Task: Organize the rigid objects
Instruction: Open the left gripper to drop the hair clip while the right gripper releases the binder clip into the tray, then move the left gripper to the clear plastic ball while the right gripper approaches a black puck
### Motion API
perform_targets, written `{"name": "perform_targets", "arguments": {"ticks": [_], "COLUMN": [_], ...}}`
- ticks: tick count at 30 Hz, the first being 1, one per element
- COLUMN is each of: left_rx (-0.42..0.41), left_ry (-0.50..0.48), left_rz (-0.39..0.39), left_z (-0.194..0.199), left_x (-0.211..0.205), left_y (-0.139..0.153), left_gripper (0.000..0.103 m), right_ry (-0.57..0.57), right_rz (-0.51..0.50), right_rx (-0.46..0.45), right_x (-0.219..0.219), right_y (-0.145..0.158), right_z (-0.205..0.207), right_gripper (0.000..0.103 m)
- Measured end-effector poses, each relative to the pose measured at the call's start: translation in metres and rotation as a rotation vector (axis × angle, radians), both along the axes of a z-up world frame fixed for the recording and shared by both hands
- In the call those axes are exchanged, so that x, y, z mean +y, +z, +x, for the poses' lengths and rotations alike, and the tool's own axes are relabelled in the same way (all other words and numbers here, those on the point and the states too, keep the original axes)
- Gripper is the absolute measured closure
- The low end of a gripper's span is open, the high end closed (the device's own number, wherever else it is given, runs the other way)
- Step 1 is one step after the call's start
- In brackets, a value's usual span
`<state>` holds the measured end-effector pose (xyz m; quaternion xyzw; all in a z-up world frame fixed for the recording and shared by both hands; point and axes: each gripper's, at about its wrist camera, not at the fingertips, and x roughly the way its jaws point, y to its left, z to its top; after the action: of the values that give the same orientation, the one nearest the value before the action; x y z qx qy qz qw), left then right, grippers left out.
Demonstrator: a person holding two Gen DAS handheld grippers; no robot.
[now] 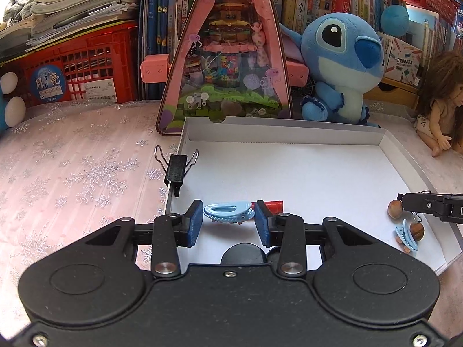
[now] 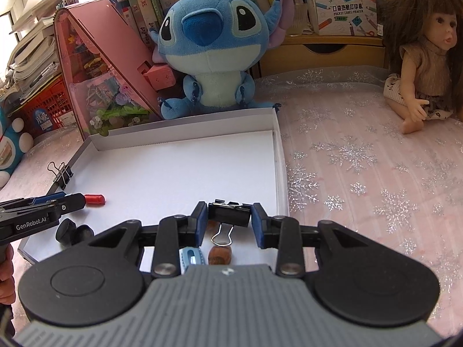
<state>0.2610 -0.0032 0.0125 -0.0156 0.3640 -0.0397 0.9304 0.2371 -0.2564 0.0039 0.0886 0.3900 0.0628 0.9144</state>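
Both grippers sit low over the white tray point(image 1: 289, 136): left gripper point(image 1: 228, 221) spread wide around a blue hair clip point(image 1: 228, 211) near its front edge, right gripper point(image 2: 230, 221) pinching a black binder clip point(image 2: 229, 213) by its right wall.

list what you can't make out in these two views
- Red tube, left wrist view: mostly hidden behind the left gripper finger pad and the blue hair clip.
- Second blue hair clip, right wrist view: lower part covered by the right gripper body.
- Black binder clip between the right pads: contact on its sides unclear.
- Two black round objects, right wrist view: too dark to identify.
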Motion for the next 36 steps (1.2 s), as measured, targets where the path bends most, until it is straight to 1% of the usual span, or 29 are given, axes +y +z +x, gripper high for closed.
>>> {"name": "perform_targets", "arguments": {"ticks": [6,7,8,12,13,14,15,18,20,23,27,31,36], "left_rx": [0.0,-0.001,0.0,0.0,-0.006,-0.012,-0.018,-0.037,-0.053,-0.087,-0.123,-0.133,-0.152], "left_ry": [-0.002,-0.003,-0.004,-0.004,-0.007,-0.007,-0.007,-0.015,-0.018,-0.031,-0.071,-0.103,-0.14], "left_rz": [0.017,0.02,0.019,0.013,0.014,0.017,0.02,0.022,0.027,0.029,0.027,0.006,0.005], "left_z": [0.001,0.001,0.0,-0.002,-0.004,-0.005,-0.007,-0.015,-0.023,-0.042,-0.072,-0.102,-0.134], "left_x": [-0.002,-0.003,-0.003,-0.004,-0.004,-0.004,-0.004,-0.005,-0.006,-0.008,-0.012,-0.015,-0.019], "left_y": [-0.004,-0.004,-0.004,-0.002,-0.001,0.001,0.003,0.01,0.015,0.021,0.027,0.031,0.031], "left_gripper": [0.067,0.066,0.066,0.066,0.061,0.057,0.056,0.049,0.039,0.032,0.03,0.029,0.029], "right_ry": [0.005,0.005,0.004,0.003,0.005,0.008,0.01,0.018,0.033,0.061,0.113,0.174,0.244], "right_rz": [0.006,0.006,0.009,0.026,0.03,0.031,0.03,0.016,0.001,-0.036,-0.083,-0.108,-0.114], "right_rx": [-0.002,-0.003,-0.004,-0.025,-0.03,-0.037,-0.044,-0.07,-0.092,-0.133,-0.179,-0.212,-0.247], "right_x": [0.0,0.0,0.0,-0.002,-0.002,-0.002,-0.002,-0.001,0.002,0.007,0.013,0.018,0.025], "right_y": [-0.001,-0.001,-0.001,0.002,0.004,0.006,0.007,0.014,0.018,0.024,0.027,0.028,0.028], "right_z": [-0.001,-0.002,-0.002,-0.006,-0.008,-0.009,-0.011,-0.018,-0.026,-0.04,-0.063,-0.089,-0.119], "right_gripper": [0.064,0.064,0.061,0.059,0.048,0.046,0.046,0.045,0.043,0.038,0.036,0.033,0.029]}}
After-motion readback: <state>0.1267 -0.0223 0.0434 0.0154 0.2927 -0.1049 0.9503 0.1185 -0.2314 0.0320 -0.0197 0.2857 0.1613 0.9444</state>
